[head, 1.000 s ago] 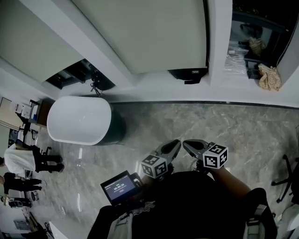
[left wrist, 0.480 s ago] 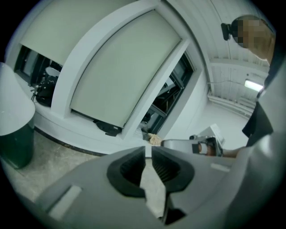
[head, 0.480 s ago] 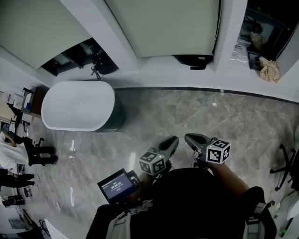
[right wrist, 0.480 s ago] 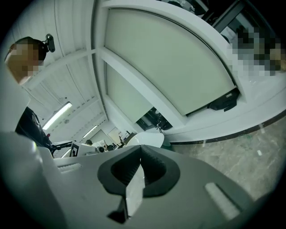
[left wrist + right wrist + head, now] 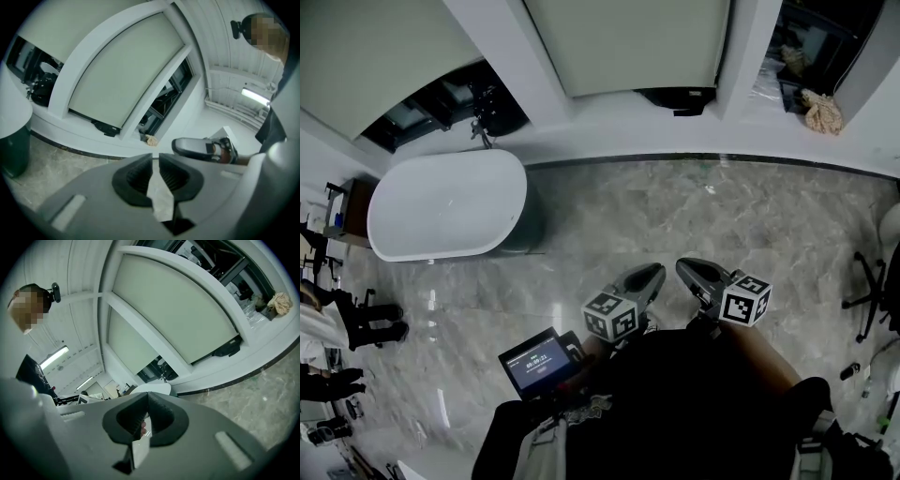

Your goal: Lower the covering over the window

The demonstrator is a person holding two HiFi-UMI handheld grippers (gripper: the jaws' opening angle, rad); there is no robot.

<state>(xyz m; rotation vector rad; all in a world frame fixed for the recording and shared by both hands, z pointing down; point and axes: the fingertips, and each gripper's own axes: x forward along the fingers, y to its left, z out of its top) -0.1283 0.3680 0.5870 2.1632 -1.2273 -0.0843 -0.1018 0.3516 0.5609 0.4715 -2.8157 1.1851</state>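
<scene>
A pale green roller blind (image 5: 628, 42) hangs over the middle window, its lower edge carrying a black fitting (image 5: 675, 97) just above the white sill. It also shows in the left gripper view as the blind (image 5: 126, 70) and in the right gripper view as the blind (image 5: 178, 310). My left gripper (image 5: 649, 275) and right gripper (image 5: 686, 270) are held side by side over the marble floor, well short of the window. The left gripper (image 5: 155, 157) has only a thin slit between its jaws, with nothing in it. My right gripper (image 5: 146, 397) is shut and empty.
A white bathtub (image 5: 445, 202) stands at the left by the wall. The right-hand window (image 5: 811, 47) is uncovered, with a beige bundle (image 5: 822, 111) on its sill. A small screen (image 5: 537, 361) hangs at the person's waist. An office chair (image 5: 872, 291) stands at the right, and people at the far left (image 5: 337, 319).
The person has moved across the floor, so the tub and window wall have shifted up and left in the head view. Both grippers stay close together in front, their jaws unchanged.
</scene>
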